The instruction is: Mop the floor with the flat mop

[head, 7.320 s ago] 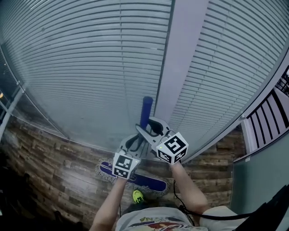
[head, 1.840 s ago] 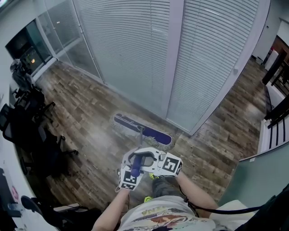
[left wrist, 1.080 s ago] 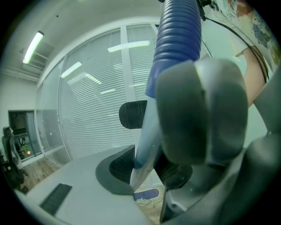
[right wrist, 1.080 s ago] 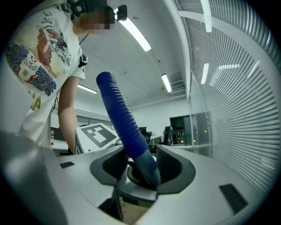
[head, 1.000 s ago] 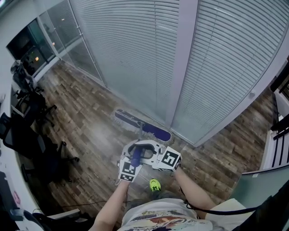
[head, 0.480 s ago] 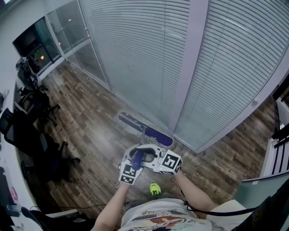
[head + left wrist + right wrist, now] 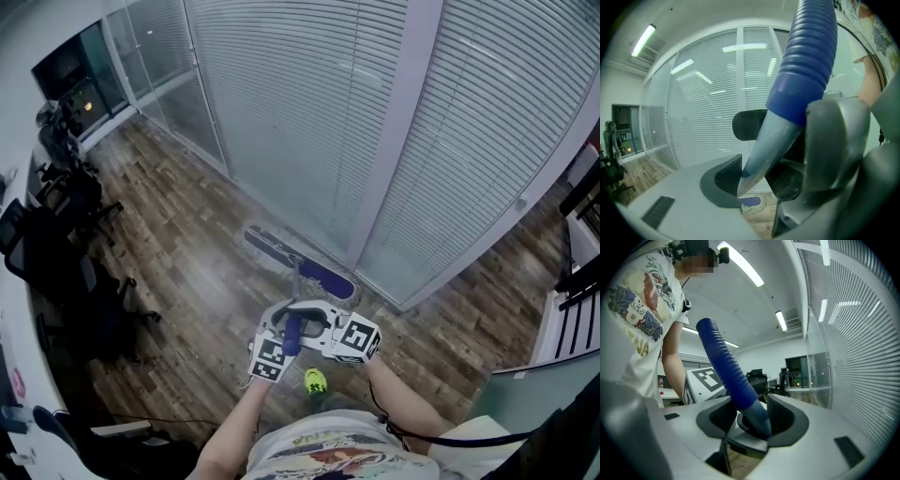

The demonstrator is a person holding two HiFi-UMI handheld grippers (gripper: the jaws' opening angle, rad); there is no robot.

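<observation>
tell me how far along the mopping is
Done: unclear; a pale hazy patch on the floor beside the mop head may be mopped. In hand: left gripper and right gripper both clamp the mop handle; the left's jaws have just been opening slightly. Left: the floor toward the chairs, probably.
</observation>
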